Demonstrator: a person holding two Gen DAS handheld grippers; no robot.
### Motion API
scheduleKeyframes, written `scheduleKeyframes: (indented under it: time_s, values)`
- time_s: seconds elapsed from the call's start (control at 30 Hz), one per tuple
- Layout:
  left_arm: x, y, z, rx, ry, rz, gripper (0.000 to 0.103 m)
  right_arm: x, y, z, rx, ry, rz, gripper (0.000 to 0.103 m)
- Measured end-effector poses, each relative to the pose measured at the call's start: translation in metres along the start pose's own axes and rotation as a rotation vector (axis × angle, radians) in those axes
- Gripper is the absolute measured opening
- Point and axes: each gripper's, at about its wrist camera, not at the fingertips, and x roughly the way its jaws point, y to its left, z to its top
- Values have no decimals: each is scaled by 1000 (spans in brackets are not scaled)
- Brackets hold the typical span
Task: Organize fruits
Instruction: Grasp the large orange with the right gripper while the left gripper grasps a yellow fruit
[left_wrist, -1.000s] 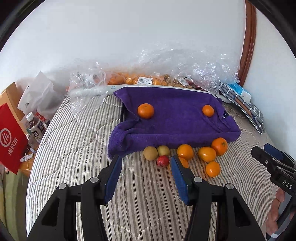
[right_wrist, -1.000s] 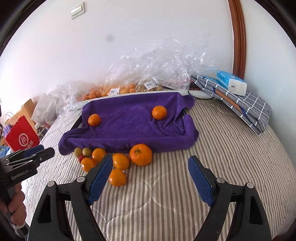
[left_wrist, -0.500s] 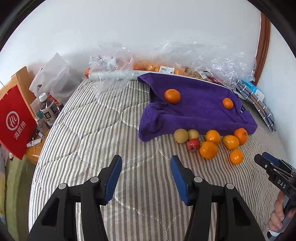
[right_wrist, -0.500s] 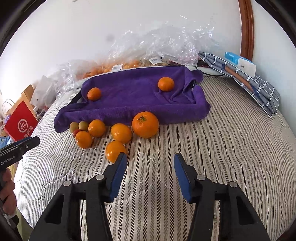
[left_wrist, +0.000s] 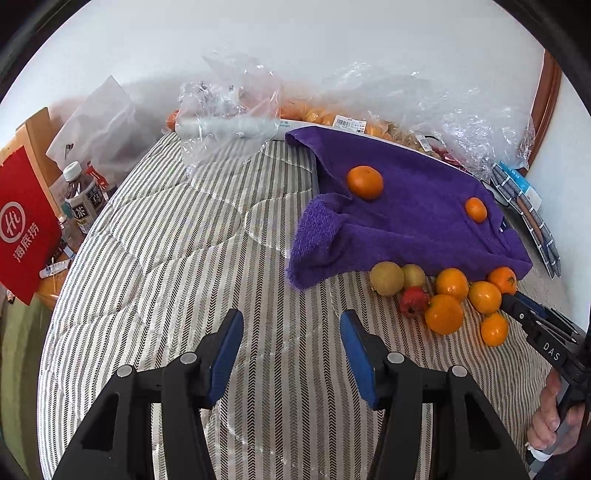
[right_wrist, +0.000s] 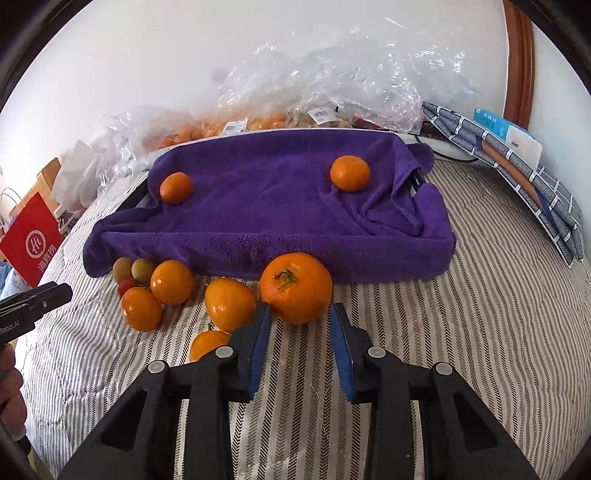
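Note:
A purple towel (right_wrist: 280, 206) lies over a tray on the striped bed, with two small oranges (right_wrist: 349, 172) (right_wrist: 176, 187) on it. In front of it lie a large orange with a stem (right_wrist: 296, 288), several smaller oranges (right_wrist: 229, 303), two yellow-green fruits (right_wrist: 133, 268) and a red one (left_wrist: 413, 301). My right gripper (right_wrist: 300, 326) is open, its fingers just short of the large orange on either side. My left gripper (left_wrist: 291, 334) is open and empty over bare bedding, left of the fruit pile (left_wrist: 443, 295).
Clear plastic bags (right_wrist: 332, 92) with more fruit lie behind the towel by the wall. A checked cloth and a box (right_wrist: 517, 158) lie at the right. A red bag (left_wrist: 22, 225) and bottles (left_wrist: 79, 199) stand beyond the bed's left edge.
My right gripper has moved forward to the large orange and its jaws have narrowed. My left gripper has swung left, away from the fruit pile.

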Motion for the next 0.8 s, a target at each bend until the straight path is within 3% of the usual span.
scheduleKeyframes:
  time_s: [0.23, 0.5, 0.8]
  values:
    - [12, 3, 2, -8, 14, -26, 52, 12, 7, 8, -42, -2, -5, 43]
    - [19, -2, 5, -18, 16, -109, 52, 24, 0, 14, -7, 20, 4, 43]
    - [27, -23, 17, -37, -7, -193, 52, -2, -18, 1, 6, -18, -30, 43]
